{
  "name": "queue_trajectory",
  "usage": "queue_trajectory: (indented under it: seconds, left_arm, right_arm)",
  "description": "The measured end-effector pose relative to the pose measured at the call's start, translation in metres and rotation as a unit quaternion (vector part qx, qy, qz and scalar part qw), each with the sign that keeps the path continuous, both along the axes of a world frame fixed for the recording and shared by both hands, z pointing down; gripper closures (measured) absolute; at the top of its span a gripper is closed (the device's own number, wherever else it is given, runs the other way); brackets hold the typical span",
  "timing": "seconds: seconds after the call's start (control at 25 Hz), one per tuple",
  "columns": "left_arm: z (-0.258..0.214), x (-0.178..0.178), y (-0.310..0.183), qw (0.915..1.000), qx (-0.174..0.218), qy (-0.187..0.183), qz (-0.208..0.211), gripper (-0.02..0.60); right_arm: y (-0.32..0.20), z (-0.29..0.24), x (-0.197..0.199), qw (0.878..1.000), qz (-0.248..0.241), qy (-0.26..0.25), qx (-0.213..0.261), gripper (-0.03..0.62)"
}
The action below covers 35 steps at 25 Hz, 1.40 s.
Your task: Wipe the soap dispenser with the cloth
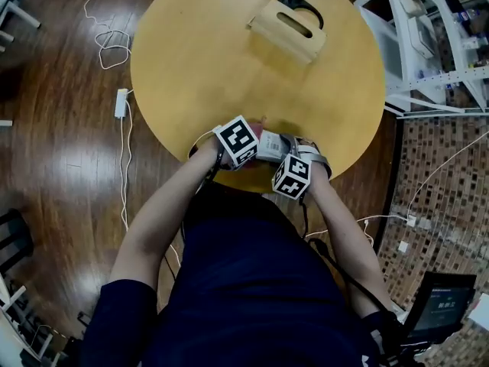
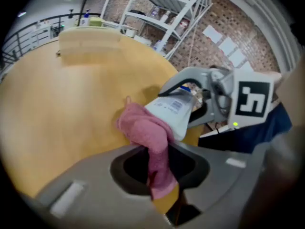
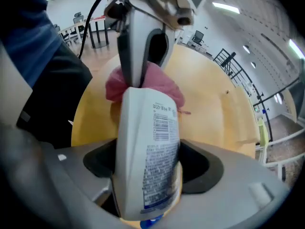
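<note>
The soap dispenser (image 3: 150, 147) is a white bottle with a printed label. My right gripper (image 3: 147, 185) is shut on it, and its base points away from me. The pink cloth (image 2: 143, 125) hangs bunched from my left gripper (image 2: 155, 168), which is shut on it. The cloth presses against the far end of the dispenser (image 2: 174, 111). In the head view both grippers meet over the near edge of the round table (image 1: 214, 60). The left gripper (image 1: 248, 138) is on the left and the right gripper (image 1: 294, 157) on the right, with the dispenser (image 1: 269, 147) between them. The pump end is hidden.
A pale wooden holder (image 1: 286, 29) with a black cable stands at the table's far side. A white metal shelf (image 1: 428, 44) is to the right. White cables and a power strip (image 1: 121, 102) lie on the wooden floor at left. A small screen (image 1: 442, 304) sits at lower right.
</note>
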State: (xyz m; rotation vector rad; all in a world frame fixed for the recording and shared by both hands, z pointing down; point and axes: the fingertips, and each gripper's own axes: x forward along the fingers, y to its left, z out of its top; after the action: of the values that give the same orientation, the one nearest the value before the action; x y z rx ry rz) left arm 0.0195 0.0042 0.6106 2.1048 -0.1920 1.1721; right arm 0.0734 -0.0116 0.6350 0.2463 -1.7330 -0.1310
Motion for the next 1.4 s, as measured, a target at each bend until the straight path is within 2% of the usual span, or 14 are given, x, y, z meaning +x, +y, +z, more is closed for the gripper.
queue_trajectory:
  seconds: [0.16, 0.32, 0.36, 0.44, 0.56, 0.64, 0.76, 0.88, 0.92, 1.04, 1.12, 1.2, 1.28, 1.4]
  left_arm:
    - [-0.021, -0.002, 0.023, 0.9976, -0.002, 0.039, 0.057, 0.494]
    - [0.017, -0.013, -0.02, 0.9984, 0.006, -0.006, -0.056, 0.494]
    - [0.021, -0.013, -0.026, 0.9978, 0.011, -0.013, -0.064, 0.495]
    - [0.008, -0.001, -0.008, 0.9999, 0.005, 0.005, -0.009, 0.495]
    - [-0.014, 0.013, 0.031, 0.9949, 0.009, 0.025, 0.097, 0.489]
    - [-0.024, 0.011, 0.04, 0.9928, 0.003, 0.038, 0.114, 0.489]
    - [-0.022, 0.008, 0.029, 0.9958, -0.009, 0.051, 0.076, 0.489]
    - [0.006, 0.003, -0.01, 0.9998, 0.003, 0.017, -0.013, 0.491]
    - [0.01, 0.003, -0.013, 0.9997, 0.001, 0.013, -0.019, 0.492]
    - [-0.005, 0.01, 0.02, 0.997, -0.032, 0.038, 0.059, 0.492]
    - [-0.024, 0.006, 0.051, 0.9885, -0.045, 0.059, 0.132, 0.491]
    - [-0.04, 0.002, 0.069, 0.981, -0.05, 0.085, 0.167, 0.492]
    - [-0.039, 0.004, 0.059, 0.9869, -0.033, 0.083, 0.135, 0.491]
    - [-0.009, -0.002, 0.016, 0.9989, 0.012, 0.019, 0.041, 0.49]
  right_arm:
    - [0.001, 0.003, 0.0, 1.0, -0.013, -0.002, -0.003, 0.223]
    - [0.001, 0.004, 0.008, 1.0, -0.012, -0.006, 0.003, 0.224]
    - [0.001, 0.004, 0.008, 1.0, -0.011, -0.008, 0.004, 0.226]
    - [0.0, 0.004, 0.008, 1.0, -0.008, -0.007, 0.003, 0.226]
    - [0.0, 0.003, 0.01, 1.0, -0.008, 0.002, -0.003, 0.226]
    - [-0.001, 0.003, 0.009, 1.0, -0.008, 0.004, -0.004, 0.224]
    - [0.0, 0.003, 0.011, 1.0, -0.006, 0.005, -0.005, 0.224]
    - [0.001, 0.004, 0.013, 1.0, -0.006, 0.005, -0.004, 0.224]
    - [0.002, 0.004, 0.012, 1.0, -0.006, 0.003, -0.003, 0.224]
    - [0.002, 0.004, 0.009, 1.0, -0.006, 0.002, -0.001, 0.226]
    - [0.001, 0.003, 0.007, 1.0, -0.006, 0.0, -0.001, 0.224]
    - [0.001, 0.002, 0.005, 1.0, -0.006, 0.0, -0.001, 0.226]
    - [0.002, 0.002, 0.005, 1.0, -0.007, 0.001, -0.001, 0.224]
    - [0.003, 0.002, 0.004, 1.0, -0.007, -0.002, 0.003, 0.226]
